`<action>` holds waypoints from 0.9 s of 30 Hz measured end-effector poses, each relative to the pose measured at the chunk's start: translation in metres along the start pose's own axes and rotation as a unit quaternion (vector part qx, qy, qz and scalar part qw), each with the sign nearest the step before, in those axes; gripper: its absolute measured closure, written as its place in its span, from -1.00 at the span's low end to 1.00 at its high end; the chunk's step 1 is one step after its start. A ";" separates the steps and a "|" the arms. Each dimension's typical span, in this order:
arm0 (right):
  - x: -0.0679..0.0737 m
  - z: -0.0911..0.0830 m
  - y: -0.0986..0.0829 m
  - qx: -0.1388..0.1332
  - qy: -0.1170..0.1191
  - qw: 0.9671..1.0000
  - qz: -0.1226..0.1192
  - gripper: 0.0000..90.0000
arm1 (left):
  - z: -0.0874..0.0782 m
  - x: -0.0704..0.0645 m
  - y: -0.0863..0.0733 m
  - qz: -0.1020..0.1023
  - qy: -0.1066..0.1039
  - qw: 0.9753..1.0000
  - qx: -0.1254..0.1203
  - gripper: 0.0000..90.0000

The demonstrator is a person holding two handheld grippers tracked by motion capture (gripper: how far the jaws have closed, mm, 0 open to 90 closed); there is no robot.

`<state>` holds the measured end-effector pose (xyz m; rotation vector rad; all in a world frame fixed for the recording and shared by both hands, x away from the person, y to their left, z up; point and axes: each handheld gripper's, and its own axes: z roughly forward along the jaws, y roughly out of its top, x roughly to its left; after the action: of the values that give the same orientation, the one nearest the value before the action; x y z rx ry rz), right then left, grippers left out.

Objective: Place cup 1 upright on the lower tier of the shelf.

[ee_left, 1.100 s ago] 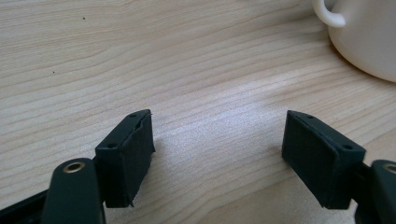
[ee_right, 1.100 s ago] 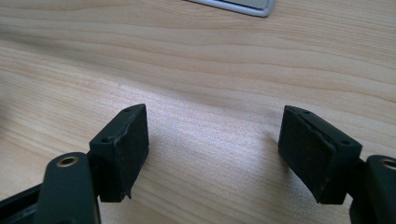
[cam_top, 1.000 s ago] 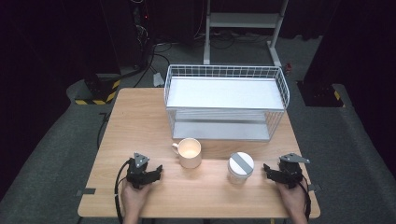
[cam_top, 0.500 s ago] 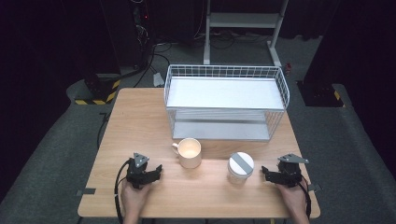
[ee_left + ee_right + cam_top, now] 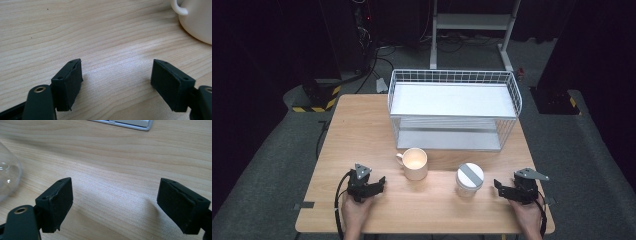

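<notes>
Looks like nothing has really kicked off here: down at the near edge of the table (image 5: 362, 120) the left gripper (image 5: 379, 183) sits low over the wood with its jaws spread wide and nothing between them, and the right gripper (image 5: 498, 186) over on the other side is the same deal, jaws apart and empty. A bit further in, the cream mug (image 5: 414, 163) stands upright just ahead and to the inside of the left gripper, handle pointing toward that side; the left gripper view catches its handle and wall (image 5: 197, 22) up in the corner, near but not touching. The clear glass jar with the white lid (image 5: 470, 178) stands upright near the right gripper, also not touched. Beyond both, the white wire rack (image 5: 454, 107) sits at the far half of the table, and as far as I can see both its shelves are bare. So my read is both items are unmoved and the whole job's left: grab, lift, place.
</notes>
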<state>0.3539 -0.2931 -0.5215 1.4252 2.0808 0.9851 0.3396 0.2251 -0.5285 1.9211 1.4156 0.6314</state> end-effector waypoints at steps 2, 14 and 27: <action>0.000 -0.004 -0.001 -0.003 0.005 1.000 0.004 -0.69 | 0.000 0.000 0.000 0.000 0.000 1.000 -0.001 -0.43; 0.006 -0.020 -0.007 -0.026 0.031 0.999 -0.001 -0.68 | 0.000 0.000 0.000 0.000 0.000 1.000 -0.001 -0.43; 0.023 -0.035 -0.012 -0.045 0.050 0.997 -0.022 -0.69 | 0.000 0.000 0.000 0.000 0.001 1.000 -0.001 -0.43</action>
<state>0.3140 -0.2852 -0.5070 1.3034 2.0997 1.1384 0.3396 0.2251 -0.5286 1.9200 1.4155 0.6332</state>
